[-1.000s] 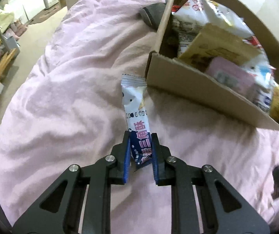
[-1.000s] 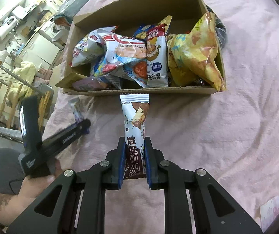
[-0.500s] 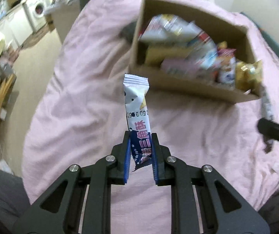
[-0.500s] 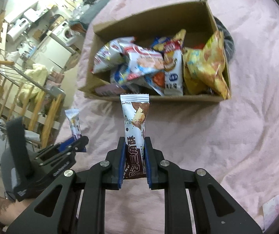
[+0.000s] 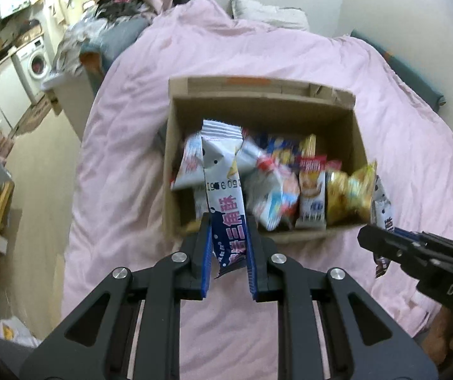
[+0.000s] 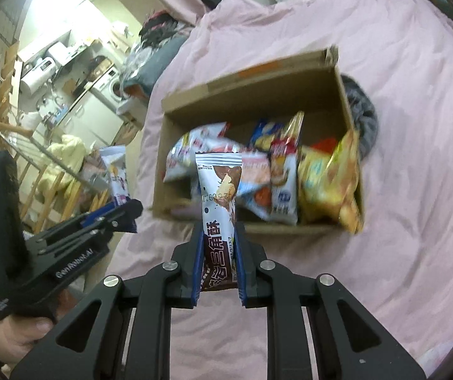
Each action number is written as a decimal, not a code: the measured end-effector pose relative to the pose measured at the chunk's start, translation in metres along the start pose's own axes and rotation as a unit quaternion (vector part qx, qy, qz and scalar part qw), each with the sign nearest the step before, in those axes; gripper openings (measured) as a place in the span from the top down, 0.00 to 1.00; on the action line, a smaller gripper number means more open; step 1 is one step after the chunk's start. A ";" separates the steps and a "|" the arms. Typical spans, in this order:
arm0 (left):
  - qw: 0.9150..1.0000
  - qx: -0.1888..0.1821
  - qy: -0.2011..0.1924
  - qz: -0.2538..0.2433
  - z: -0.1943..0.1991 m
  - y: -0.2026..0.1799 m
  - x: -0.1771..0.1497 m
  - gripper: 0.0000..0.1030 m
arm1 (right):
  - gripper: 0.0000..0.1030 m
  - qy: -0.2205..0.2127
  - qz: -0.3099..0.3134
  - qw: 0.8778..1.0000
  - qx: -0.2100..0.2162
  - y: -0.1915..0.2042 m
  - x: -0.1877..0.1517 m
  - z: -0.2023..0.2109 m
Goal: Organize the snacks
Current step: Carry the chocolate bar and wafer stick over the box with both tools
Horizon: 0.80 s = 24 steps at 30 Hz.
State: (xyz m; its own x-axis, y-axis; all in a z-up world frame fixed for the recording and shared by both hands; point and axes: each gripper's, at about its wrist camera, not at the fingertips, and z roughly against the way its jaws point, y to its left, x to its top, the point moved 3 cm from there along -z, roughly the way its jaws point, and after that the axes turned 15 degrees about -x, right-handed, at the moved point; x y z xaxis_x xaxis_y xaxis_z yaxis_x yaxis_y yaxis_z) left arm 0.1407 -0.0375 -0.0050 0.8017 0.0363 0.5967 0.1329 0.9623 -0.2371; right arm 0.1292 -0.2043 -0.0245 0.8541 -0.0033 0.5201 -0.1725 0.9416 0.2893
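Fingers of the left gripper [image 5: 228, 247] are clamping a blue-and-white snack packet [image 5: 223, 190]; fingers of the right gripper [image 6: 218, 259] are clamping a brown snack packet [image 6: 218, 209]. Both packets, low over the pink bed [image 5: 400, 120] a second ago, are now rising ahead of the fingers toward the cardboard box [image 5: 258, 107], indicating imminent deposit.

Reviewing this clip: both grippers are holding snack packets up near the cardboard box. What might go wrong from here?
1. The left gripper and right gripper each pinch only the bottom end of a long packet, the blue packet and the brown packet; either could swing or slip.
2. The cardboard box is already crowded at the near side, so a dropped packet may land on the yellow chip bag or spill onto the pink blanket.
3. The grippers are close together and may collide.
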 end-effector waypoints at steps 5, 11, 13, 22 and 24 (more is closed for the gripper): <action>1.000 0.003 -0.007 -0.007 -0.011 -0.004 0.031 0.85 | 0.82 -0.032 -0.008 0.999 -0.021 -0.010 0.027 -0.008; 0.999 0.016 -0.010 -0.026 -0.030 -0.010 0.057 0.85 | 0.82 -0.059 -0.013 0.997 -0.040 -0.022 0.058 -0.020; 0.999 0.021 -0.010 -0.033 -0.037 -0.011 0.063 0.85 | 0.82 -0.059 -0.018 0.997 -0.043 -0.027 0.063 -0.026; 0.999 0.026 0.011 -0.041 -0.077 -0.012 0.080 0.85 | 0.82 -0.035 -0.040 0.997 -0.048 -0.038 0.075 -0.054; 0.999 0.027 0.014 -0.043 -0.084 -0.012 0.081 0.85 | 0.82 -0.032 -0.049 0.997 -0.045 -0.040 0.076 -0.056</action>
State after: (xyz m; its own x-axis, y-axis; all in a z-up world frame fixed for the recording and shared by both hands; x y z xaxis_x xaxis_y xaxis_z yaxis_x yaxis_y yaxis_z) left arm 0.2530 -0.0687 -0.0180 0.8043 -0.0546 0.5917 0.1720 0.9745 -0.1440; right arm 0.2283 -0.2236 -0.0419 0.8312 -0.1155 0.5439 -0.0420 0.9623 0.2686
